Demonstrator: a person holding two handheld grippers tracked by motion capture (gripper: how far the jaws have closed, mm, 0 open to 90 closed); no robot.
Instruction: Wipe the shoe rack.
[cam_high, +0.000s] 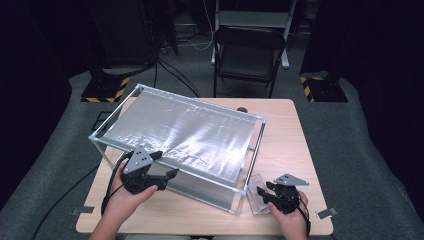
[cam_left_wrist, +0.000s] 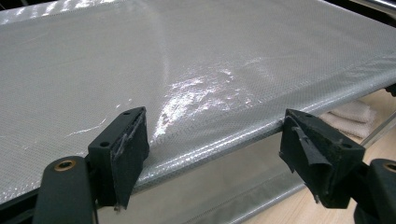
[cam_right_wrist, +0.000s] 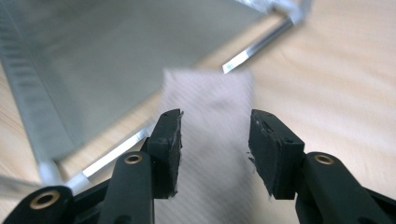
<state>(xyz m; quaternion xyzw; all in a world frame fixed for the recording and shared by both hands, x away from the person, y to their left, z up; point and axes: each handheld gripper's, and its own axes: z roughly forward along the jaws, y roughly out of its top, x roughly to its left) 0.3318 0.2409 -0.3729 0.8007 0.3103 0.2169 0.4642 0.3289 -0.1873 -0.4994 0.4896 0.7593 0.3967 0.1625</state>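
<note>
In the high view, the small clear bag (cam_high: 258, 194) lies flat on the table (cam_high: 295, 145), just beside the frame's (cam_high: 200, 130) near right corner, its long axis running away from the person. The right gripper (cam_high: 267, 192) is over it, jaws apart. In the left gripper view, the left gripper (cam_left_wrist: 212, 144) stands wide open at the frame's mesh edge. In the right gripper view, the bag (cam_right_wrist: 210, 116) lies lengthwise between the parted, unpressing pads.

High view. A mesh-covered frame (cam_high: 180, 135) stood on the table (cam_high: 290, 135), filling its left and centre. A folded cloth (cam_high: 256, 192) lay on the table at lower right, just beside the frame's near corner. A chair (cam_high: 248, 50) stood behind the table, top centre.
</note>
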